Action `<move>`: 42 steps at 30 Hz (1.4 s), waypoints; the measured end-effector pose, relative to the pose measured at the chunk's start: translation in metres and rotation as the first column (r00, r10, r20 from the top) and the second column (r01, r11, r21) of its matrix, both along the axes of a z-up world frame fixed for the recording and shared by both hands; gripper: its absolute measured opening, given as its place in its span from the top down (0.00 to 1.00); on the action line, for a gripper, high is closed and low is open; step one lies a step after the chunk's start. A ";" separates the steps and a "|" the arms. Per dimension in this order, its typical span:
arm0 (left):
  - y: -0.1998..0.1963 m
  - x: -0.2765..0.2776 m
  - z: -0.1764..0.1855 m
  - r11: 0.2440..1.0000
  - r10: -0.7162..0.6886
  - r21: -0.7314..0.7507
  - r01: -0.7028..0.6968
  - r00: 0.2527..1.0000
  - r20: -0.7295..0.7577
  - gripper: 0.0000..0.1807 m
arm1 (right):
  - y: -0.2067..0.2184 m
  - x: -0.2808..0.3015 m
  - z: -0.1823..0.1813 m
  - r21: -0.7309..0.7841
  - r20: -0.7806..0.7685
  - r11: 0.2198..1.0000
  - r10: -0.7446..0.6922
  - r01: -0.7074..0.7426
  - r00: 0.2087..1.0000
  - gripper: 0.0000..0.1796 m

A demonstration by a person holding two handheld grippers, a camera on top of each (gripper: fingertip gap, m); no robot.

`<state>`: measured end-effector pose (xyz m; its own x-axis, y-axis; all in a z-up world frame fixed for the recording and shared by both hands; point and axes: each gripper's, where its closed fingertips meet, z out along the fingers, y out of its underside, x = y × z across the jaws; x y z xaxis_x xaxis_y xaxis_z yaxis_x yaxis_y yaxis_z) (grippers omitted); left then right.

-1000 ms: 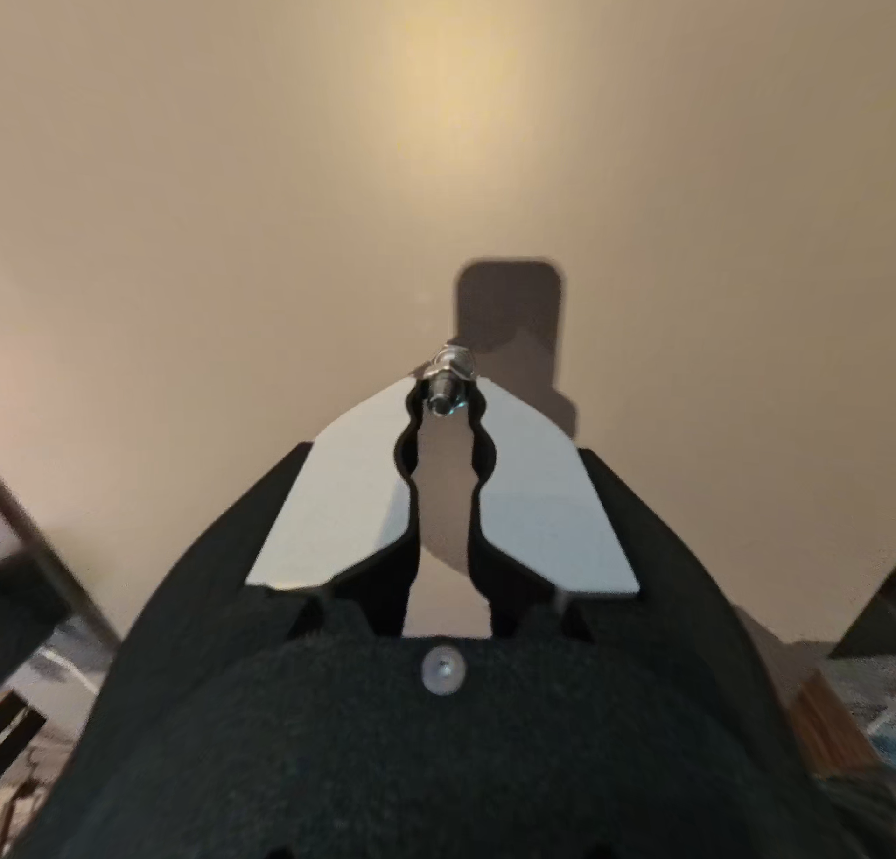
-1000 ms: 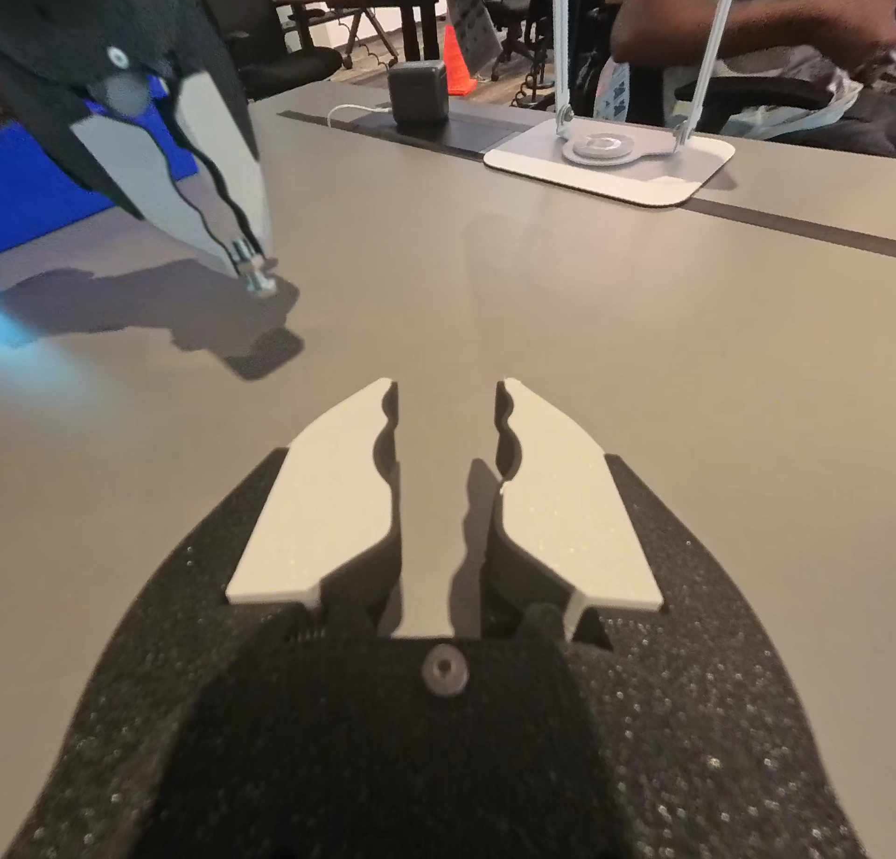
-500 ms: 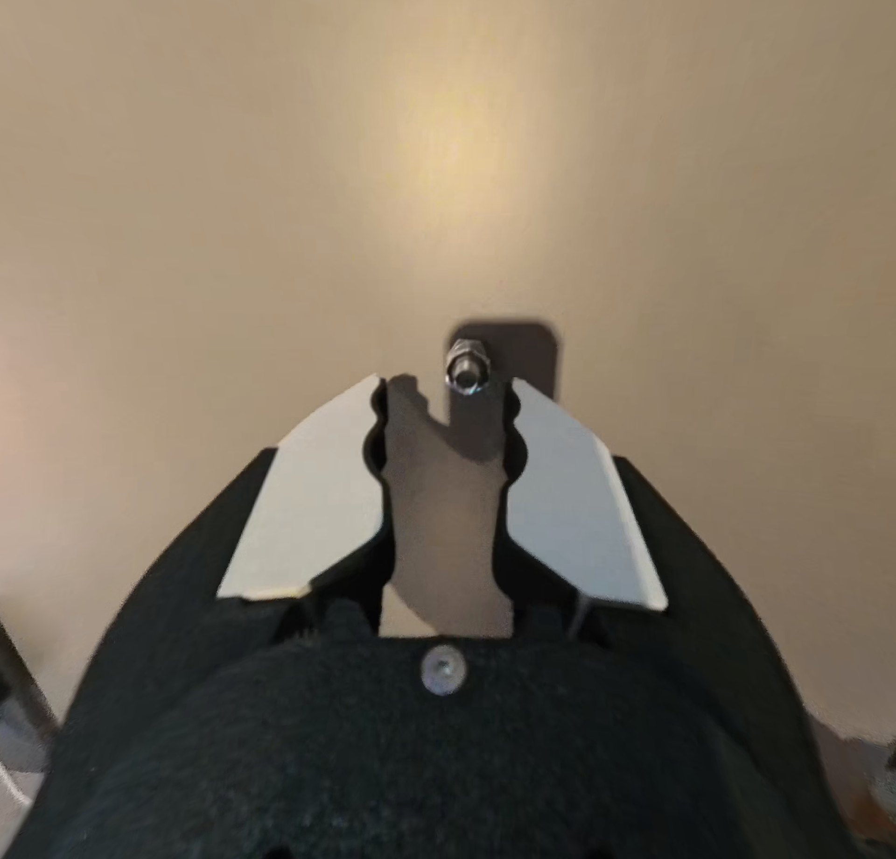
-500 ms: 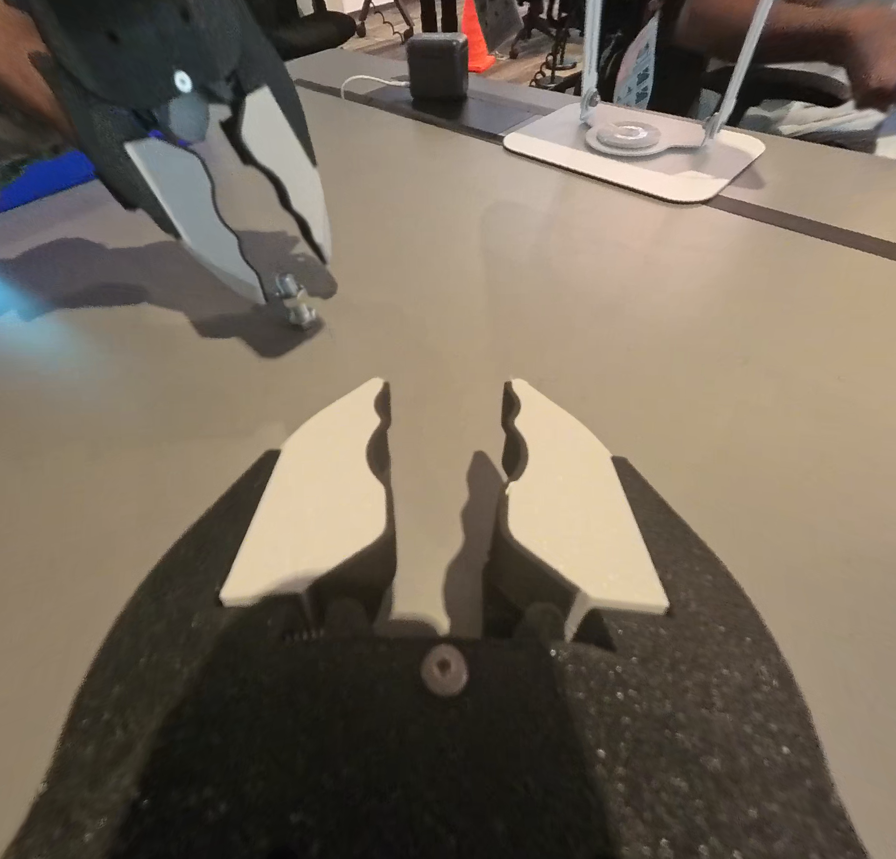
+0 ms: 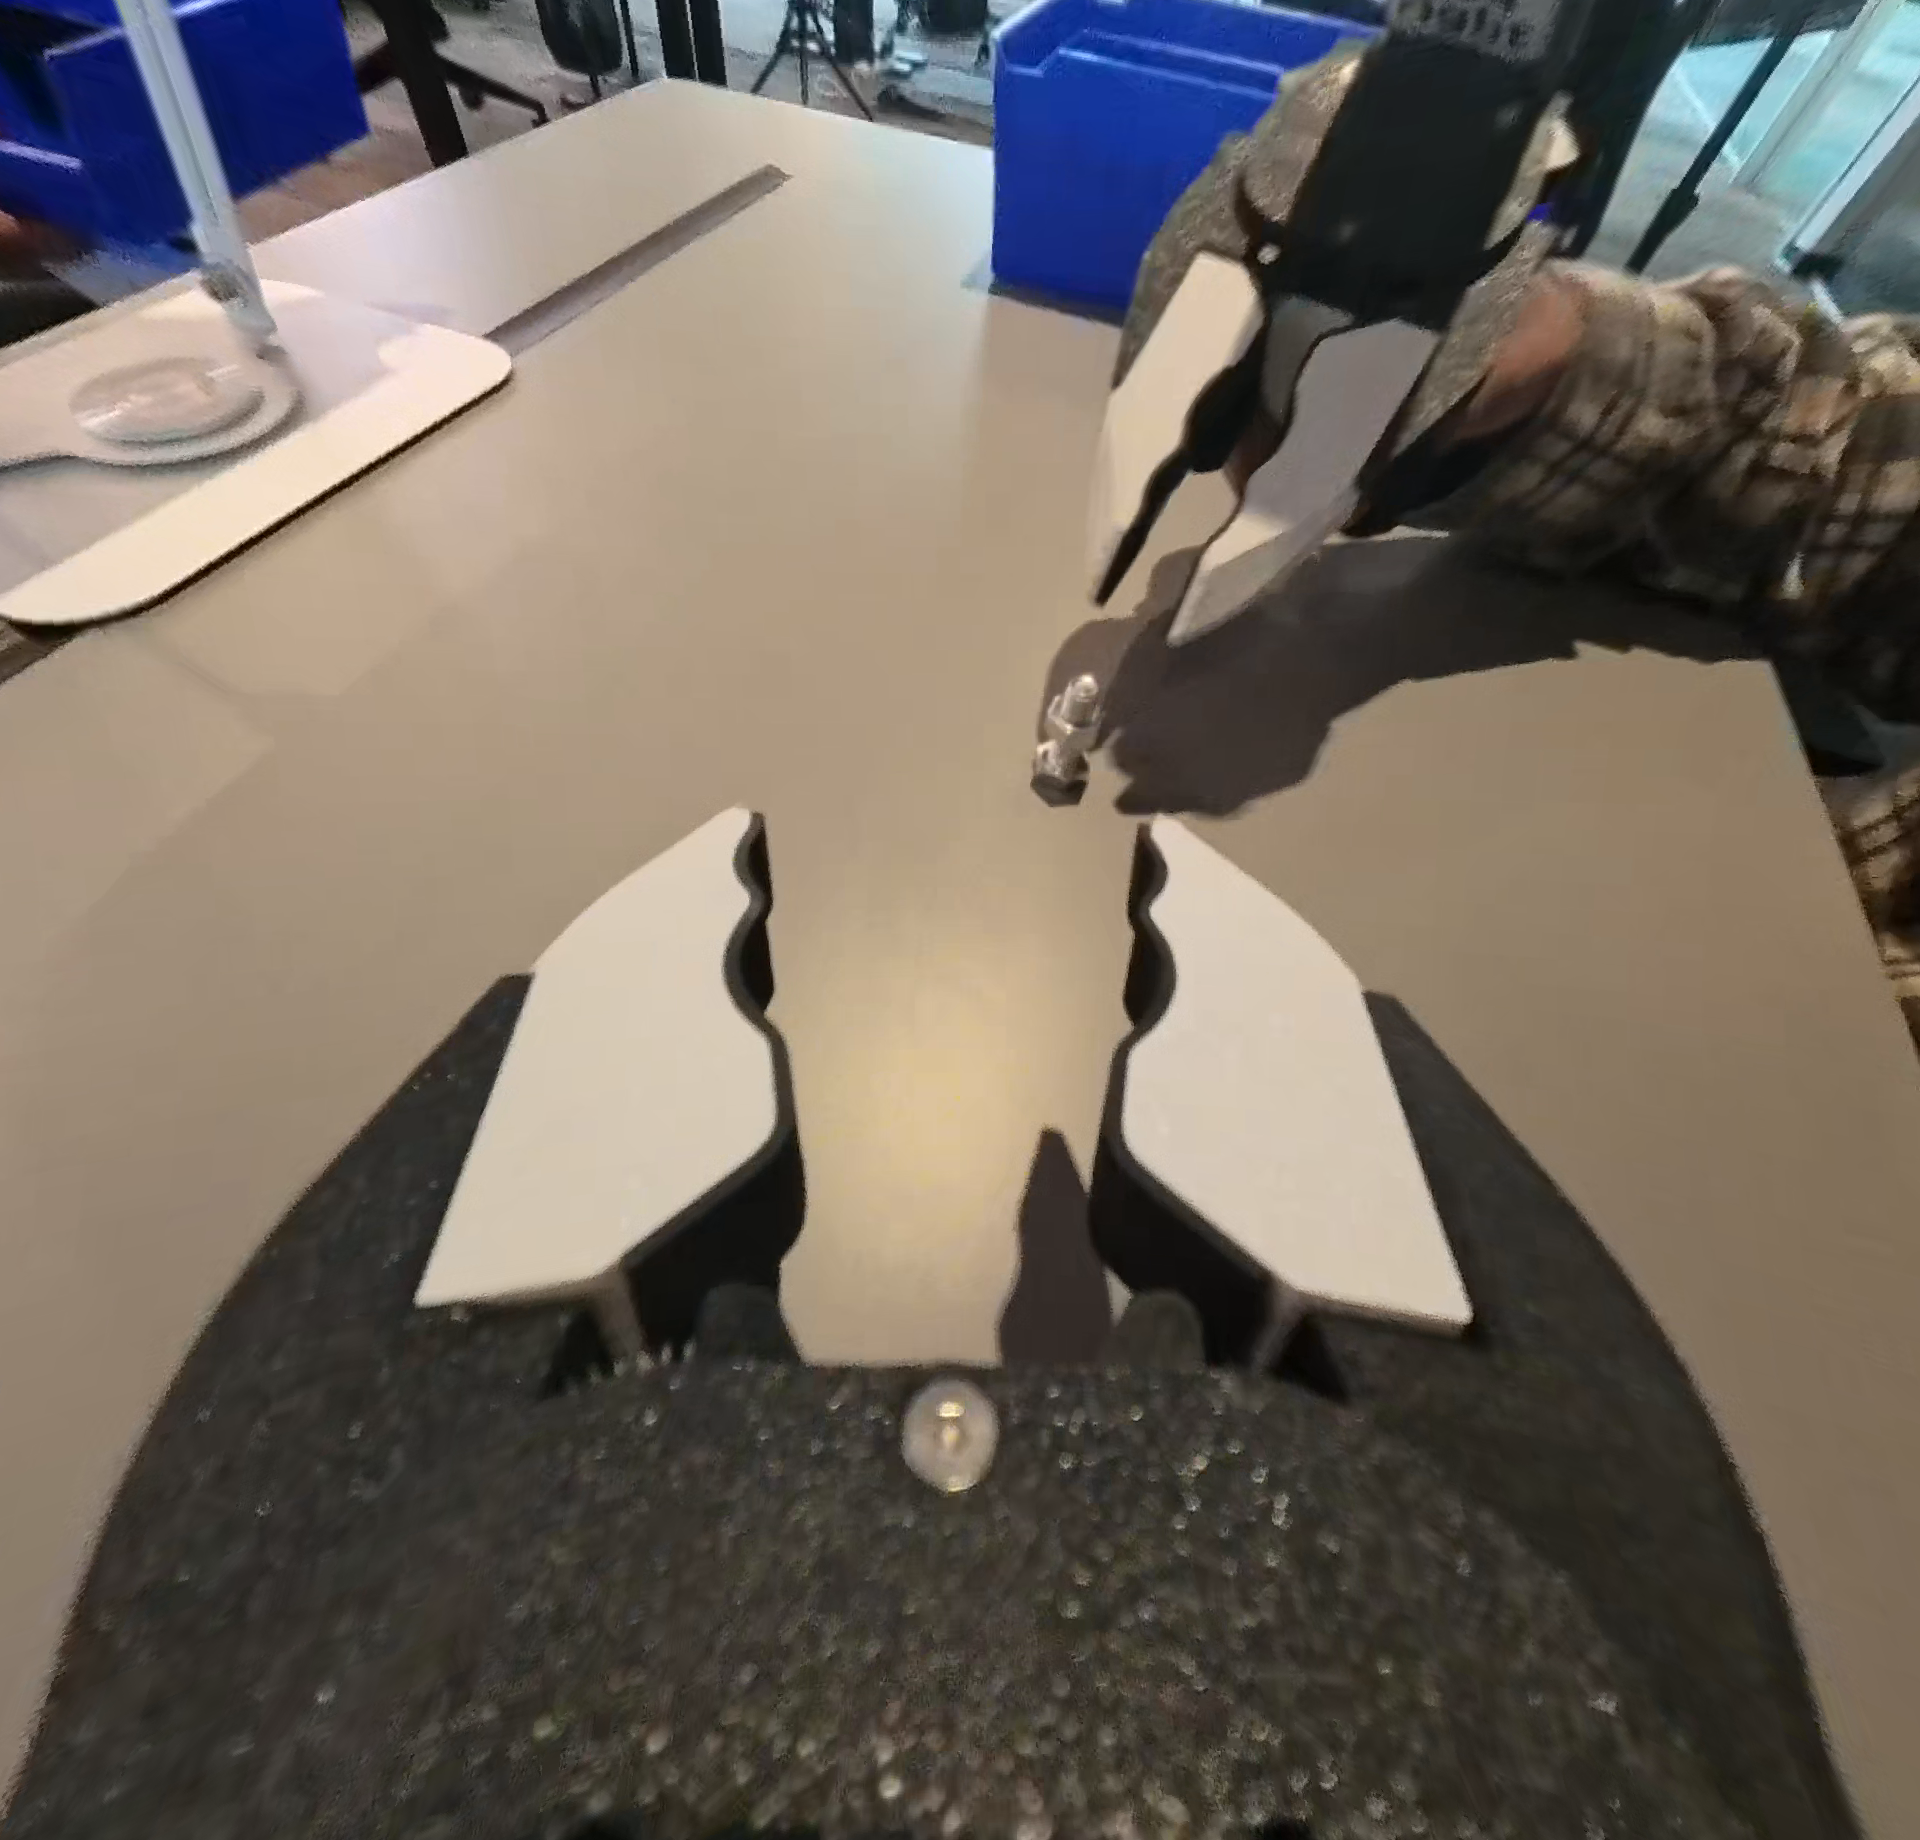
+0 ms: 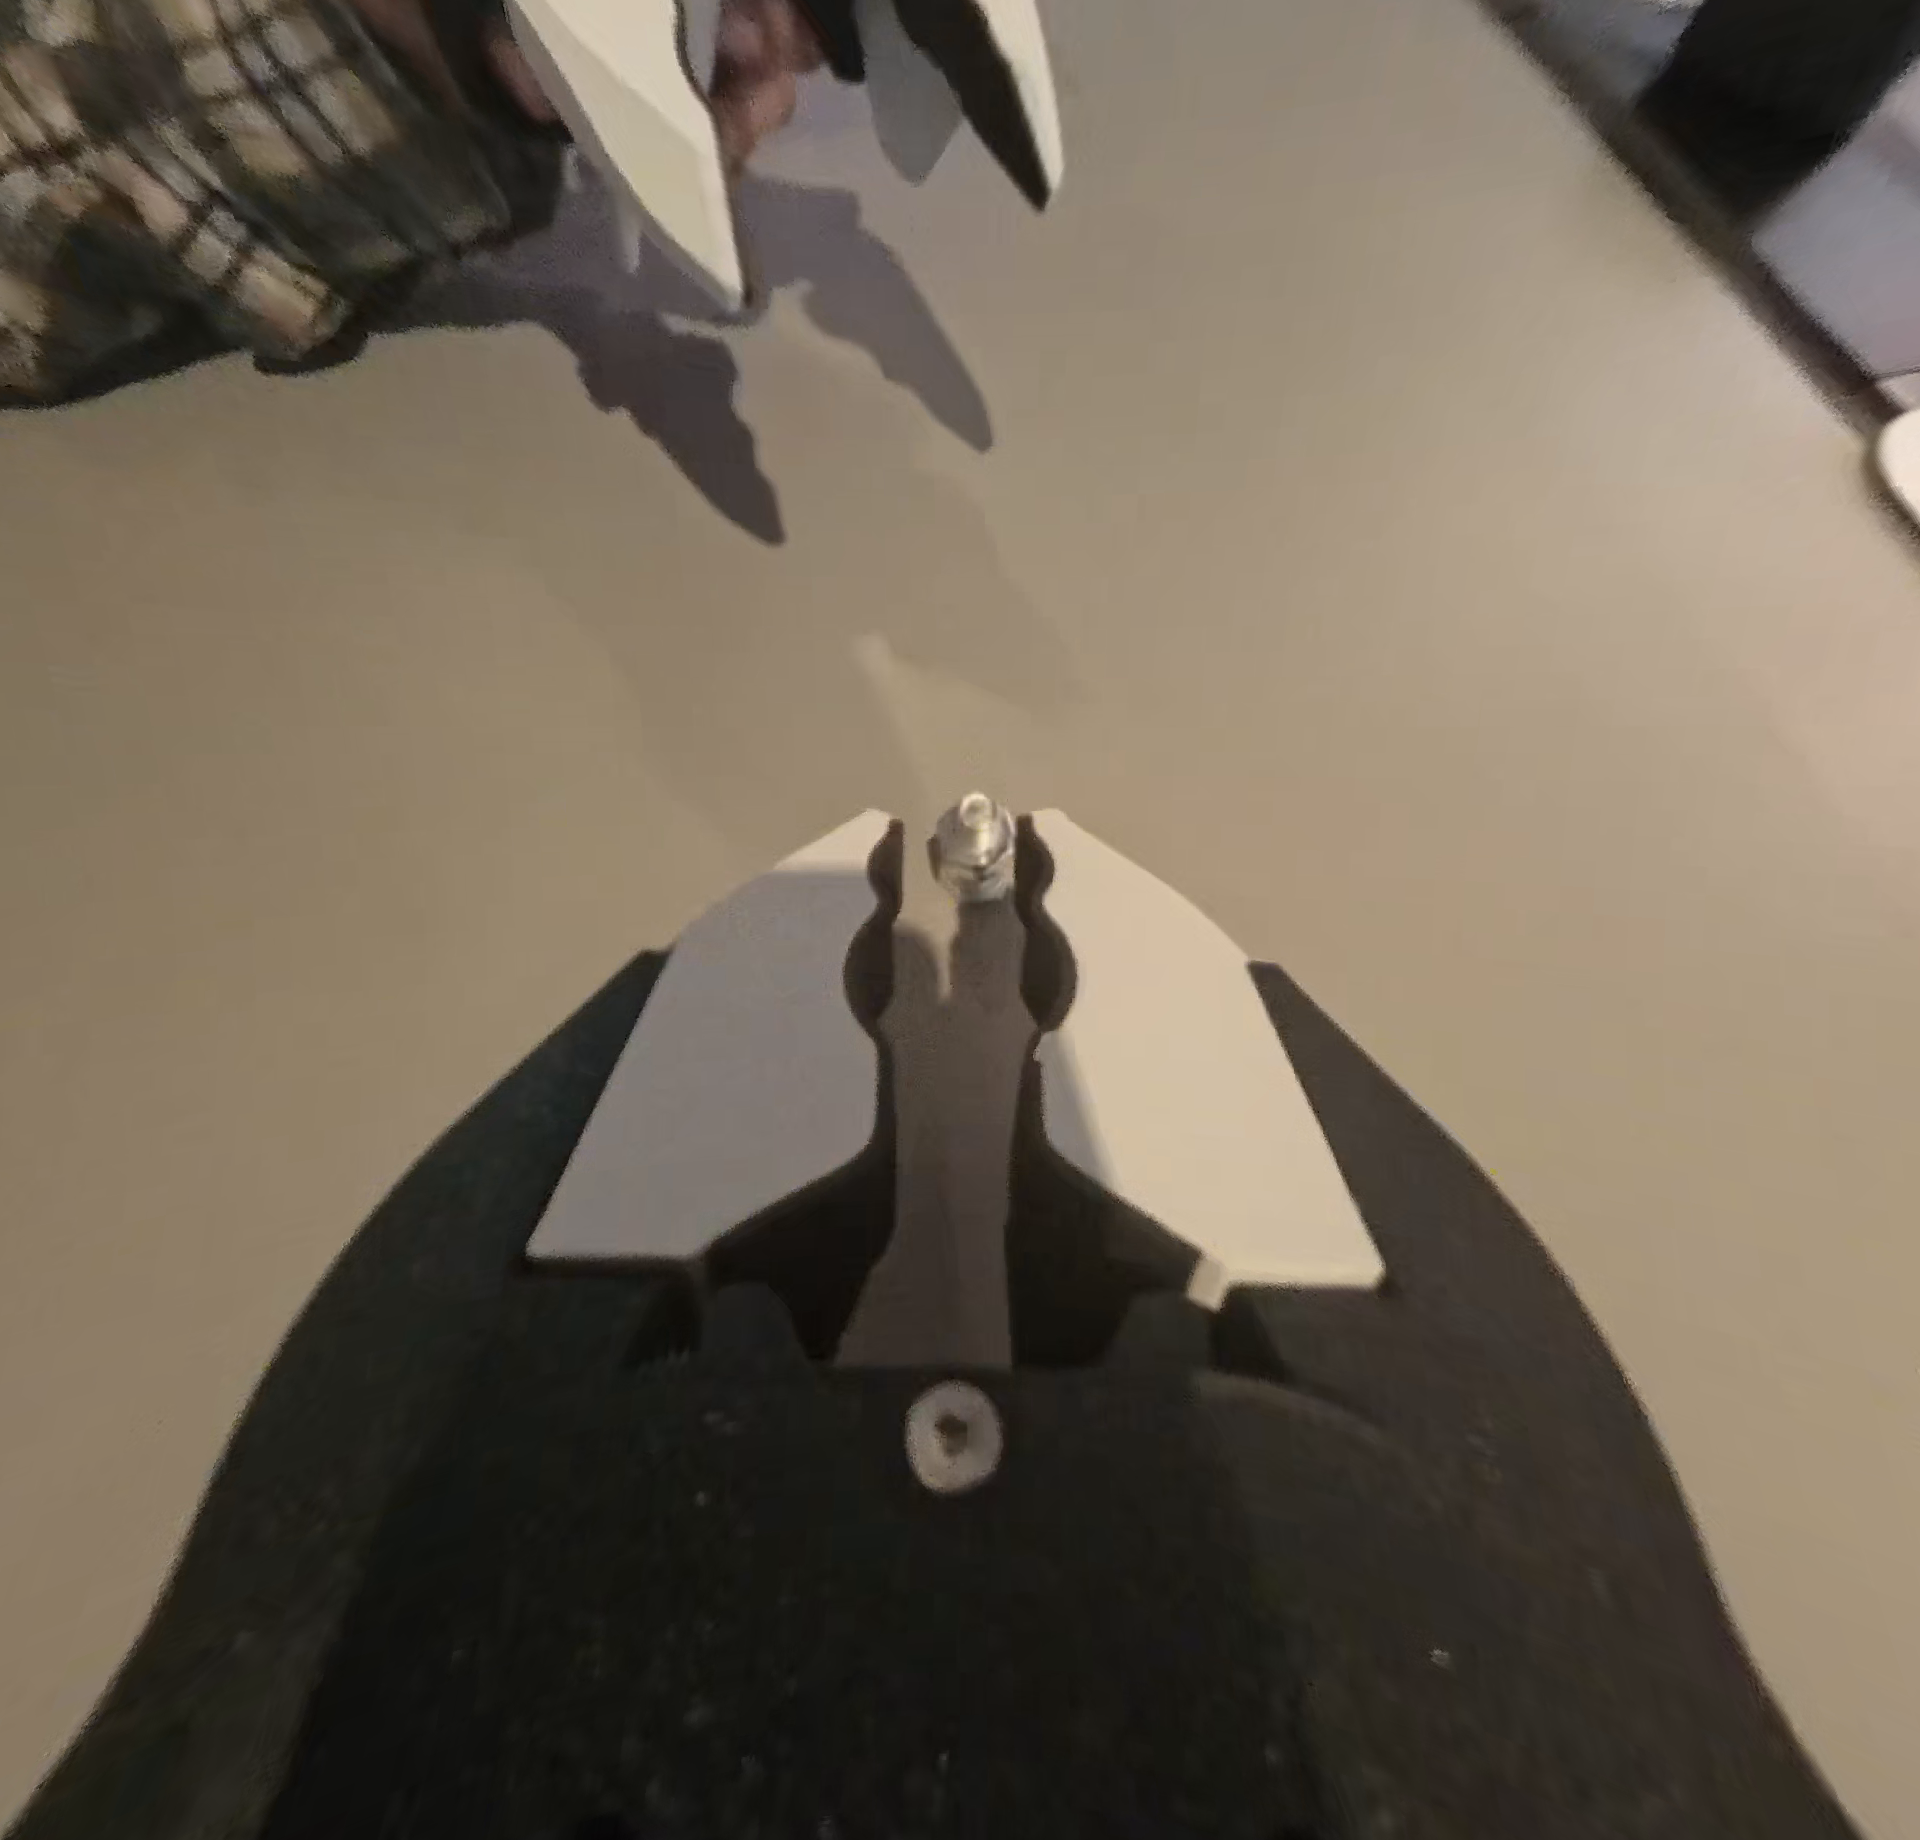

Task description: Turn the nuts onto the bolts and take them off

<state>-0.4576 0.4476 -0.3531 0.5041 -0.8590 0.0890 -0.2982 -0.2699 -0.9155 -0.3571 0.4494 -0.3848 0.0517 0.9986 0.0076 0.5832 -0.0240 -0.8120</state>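
- The left gripper [image 5: 951, 829] has its two white fingers spread wide, with only bare table between them; it holds nothing.
- In the right wrist view this same left gripper [image 6: 894, 232] shows at the top, tips pointing down over the table and clear of the surface, casting a forked shadow below it.
- The right gripper [image 6: 954, 829] has its jaws parted by a narrow gap, its tips on either side of the bolt [image 6: 971, 855]; whether the pads touch the metal cannot be told through the blur.
- In the left wrist view the right gripper [image 5: 1143, 611] hangs above and just behind the bolt [image 5: 1068, 741], tips pointing down at it and apart from it.
- The bolt stands tilted on the table [image 5: 623, 647] with a nut [image 5: 1072, 722] threaded partway along its shaft, just ahead of the left gripper's right fingertip [image 5: 1164, 845].
- A plaid sleeve [image 5: 1704, 460] reaches in from the right behind the right gripper.
- Farther off, a white flat base [image 5: 312, 440] with a round disc and thin metal legs sits at the table's left side.
- Blue bins [image 5: 1122, 149] stand beyond the far edge of the table.
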 end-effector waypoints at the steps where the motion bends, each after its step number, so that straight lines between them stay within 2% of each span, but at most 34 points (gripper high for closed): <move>1: -0.001 -0.002 -0.001 1.000 0.002 -0.005 -0.002 1.000 0.011 0.64 | 0.002 -0.005 -0.005 -0.006 0.030 1.000 0.008 -0.008 1.000 0.90; 8: -0.008 0.004 -0.009 0.998 -0.041 -0.039 0.041 0.999 0.002 0.64 | 0.006 -0.013 -0.025 -0.046 0.094 0.999 0.028 -0.023 0.995 0.91; 15: -0.013 0.014 -0.020 0.997 -0.069 -0.048 0.066 0.996 -0.058 0.63 | 0.006 -0.016 -0.029 -0.090 0.053 0.995 0.042 -0.037 0.998 0.95; 20: -0.010 0.019 -0.021 0.997 -0.044 -0.065 0.043 0.999 -0.013 0.63 | 0.007 -0.015 -0.026 -0.155 0.046 0.988 0.025 -0.018 0.999 0.95; 24: -0.010 0.035 -0.013 0.996 -0.032 -0.080 0.041 0.993 0.111 0.64 | 0.006 -0.019 0.007 -0.179 -0.021 0.984 0.018 -0.021 1.000 0.95; 29: -0.019 0.063 0.004 0.991 -0.069 -0.091 0.096 0.962 0.265 0.69 | -0.015 -0.032 0.060 -0.212 -0.054 0.971 0.097 -0.107 0.994 0.95; 33: -0.026 0.080 0.006 0.991 -0.096 -0.062 0.115 0.964 0.247 0.70 | -0.023 -0.040 0.075 -0.212 -0.040 0.971 0.106 -0.112 0.994 0.95; 38: -0.031 0.092 0.022 0.993 -0.114 0.000 0.119 0.953 0.280 0.79 | -0.029 -0.040 0.086 -0.213 -0.042 0.968 0.129 -0.135 0.991 0.95; 42: -0.031 0.095 0.031 0.992 -0.120 0.009 0.124 0.936 0.330 0.81 | -0.032 -0.037 0.086 -0.216 -0.024 0.965 0.150 -0.151 0.988 0.95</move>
